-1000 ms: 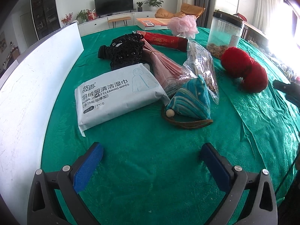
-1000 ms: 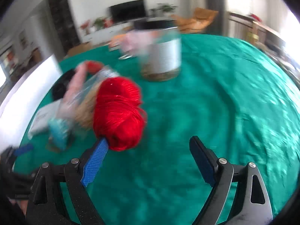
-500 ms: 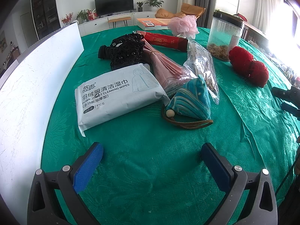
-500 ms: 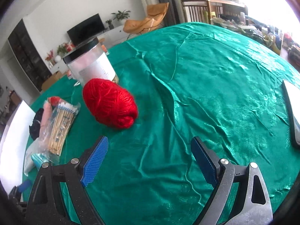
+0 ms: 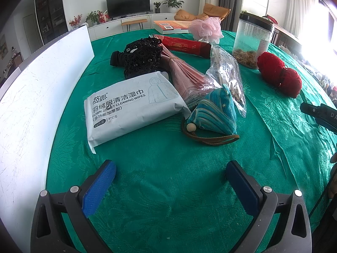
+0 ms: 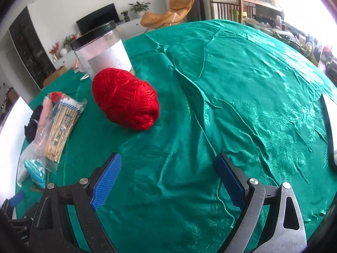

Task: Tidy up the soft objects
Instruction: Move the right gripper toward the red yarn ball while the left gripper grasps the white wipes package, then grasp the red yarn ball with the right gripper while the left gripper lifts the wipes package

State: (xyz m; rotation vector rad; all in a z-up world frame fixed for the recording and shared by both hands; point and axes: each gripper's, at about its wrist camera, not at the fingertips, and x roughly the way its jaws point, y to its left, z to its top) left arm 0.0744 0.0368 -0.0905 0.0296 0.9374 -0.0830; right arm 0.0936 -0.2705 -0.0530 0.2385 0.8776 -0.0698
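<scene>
A red yarn ball (image 6: 126,99) lies on the green tablecloth (image 6: 242,97) beside a clear jar; the left wrist view shows the red yarn ball (image 5: 278,76) at the right. My right gripper (image 6: 168,177) stands open and empty, short of the yarn. A white wipes pack (image 5: 130,107), a teal striped pouch (image 5: 217,113), a black knitted item (image 5: 143,57), a pink folded umbrella (image 5: 185,73) and a pink mesh sponge (image 5: 205,29) lie ahead of my left gripper (image 5: 170,181), which is open and empty.
A clear jar with a black lid (image 5: 252,40) stands at the back right. A bag of wooden sticks (image 5: 227,78) and a red box (image 5: 187,46) lie among the items. A white board (image 5: 38,97) runs along the left edge. A flat dark-edged object (image 6: 329,130) lies far right.
The right gripper has let go of the red yarn and pulled back from it; the yarn now rests by the jar. The left gripper has not moved.
</scene>
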